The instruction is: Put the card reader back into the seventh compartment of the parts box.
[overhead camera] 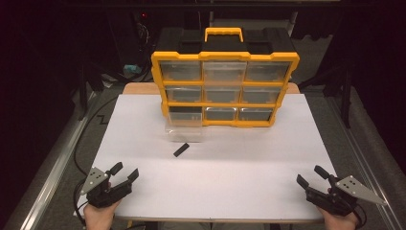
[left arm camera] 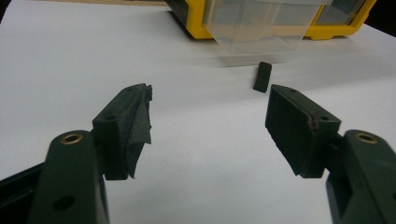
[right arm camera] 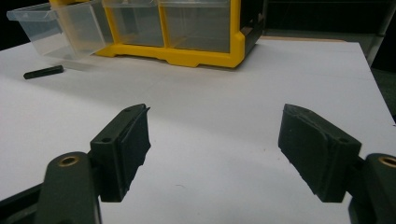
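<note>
Left gripper [overhead camera: 125, 173] is resting at the near-left edge of the table, jaws spread wide & holding nothing; one jaw's pad [left arm camera: 140, 126] is looking frayed, peeling loose at its edge. Right gripper [overhead camera: 311, 176] is sitting at the near-right edge, jaws also spread wide & holding nothing.

Work in hand looks to be the small black block [overhead camera: 180, 150], lying flat on the sheet just in front of the clear drawer [overhead camera: 184, 125], which is pulled out of the bottom-left slot of the yellow organizer [overhead camera: 225, 88].

Risks, as a judgement: the block is low & thin, so jaws coming down at an angle may be scraping the sheet and skidding it away vs. gripping it. The peeling pad may be giving a weak hold, letting the block twist or drop. The drawer is hanging well out, so a nudge w/ an arm could be tipping it or pulling it free.

Surface: white sheet [overhead camera: 215, 163] covering a light wood table [overhead camera: 141, 88], smooth, w/ little friction. Room around it is dark; cables [overhead camera: 91, 129] are trailing at the left side on a grey floor.
</note>
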Tool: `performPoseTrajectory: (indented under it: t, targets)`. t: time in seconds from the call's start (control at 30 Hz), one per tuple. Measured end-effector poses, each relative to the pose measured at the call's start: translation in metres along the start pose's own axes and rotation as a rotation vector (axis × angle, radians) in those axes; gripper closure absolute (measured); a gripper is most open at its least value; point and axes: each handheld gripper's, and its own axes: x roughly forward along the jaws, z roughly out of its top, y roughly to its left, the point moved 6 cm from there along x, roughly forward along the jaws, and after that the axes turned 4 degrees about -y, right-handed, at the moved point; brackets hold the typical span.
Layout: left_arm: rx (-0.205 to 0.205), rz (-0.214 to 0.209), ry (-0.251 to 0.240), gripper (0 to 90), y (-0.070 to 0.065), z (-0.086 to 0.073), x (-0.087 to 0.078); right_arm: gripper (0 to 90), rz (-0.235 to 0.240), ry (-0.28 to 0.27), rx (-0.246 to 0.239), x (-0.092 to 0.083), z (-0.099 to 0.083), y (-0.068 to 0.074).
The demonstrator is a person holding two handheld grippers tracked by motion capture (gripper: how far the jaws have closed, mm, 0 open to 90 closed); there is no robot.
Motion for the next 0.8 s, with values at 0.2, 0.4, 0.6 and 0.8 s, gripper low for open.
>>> performPoseTrajectory:
  t: [0.2,0.4,0.6,0.8]
  targets:
    - [-0.006,-0.004,0.004,31.8,-0.001,0.001,0.001,25.0,0.001,0.002,0.002,0.000,0.000,0.000]
    - [-0.005,-0.004,0.002,31.8,-0.004,0.004,0.003,25.0,-0.003,0.007,0.005,0.000,0.000,0.000]
    - [-0.002,-0.014,0.009,31.8,-0.008,0.005,0.007,24.9,0.000,0.006,0.012,0.002,-0.001,0.000]
    - [0.009,-0.028,0.012,31.8,-0.012,0.009,0.008,24.9,-0.005,0.007,0.005,0.001,-0.001,0.000]
